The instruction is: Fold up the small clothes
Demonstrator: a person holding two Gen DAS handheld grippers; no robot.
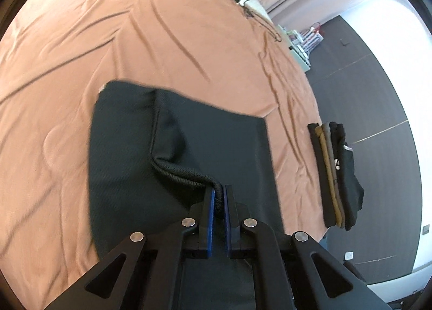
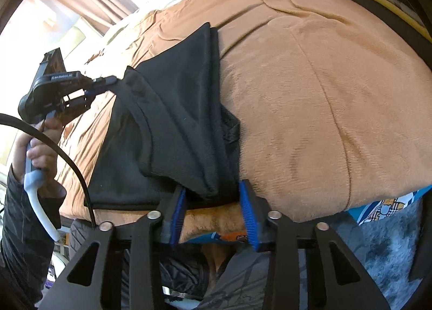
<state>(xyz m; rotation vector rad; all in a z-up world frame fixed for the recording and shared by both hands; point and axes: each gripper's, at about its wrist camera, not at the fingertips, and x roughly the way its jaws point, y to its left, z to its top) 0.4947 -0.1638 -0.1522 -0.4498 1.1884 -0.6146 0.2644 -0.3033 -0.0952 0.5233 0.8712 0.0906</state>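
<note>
Black garment lies on the orange-covered bed near its front edge. Left tool is clamped on a bunched fold of the garment. Right tool has jaws apart around another bunched corner at the bed's edge; pad contact cannot be confirmed.

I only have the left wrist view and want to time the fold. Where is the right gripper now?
Observer: The right gripper is at the bed's near edge, with a bunched corner of the black garment between its blue pads.
Operator: Is it clamped on it?
Observer: I cannot tell. The pads stand well apart and fabric fills the gap between them.
Operator: How does my side look from there?
Observer: From the side, the left gripper holds the garment's hem so that it looks raised off the brown blanket.
</note>
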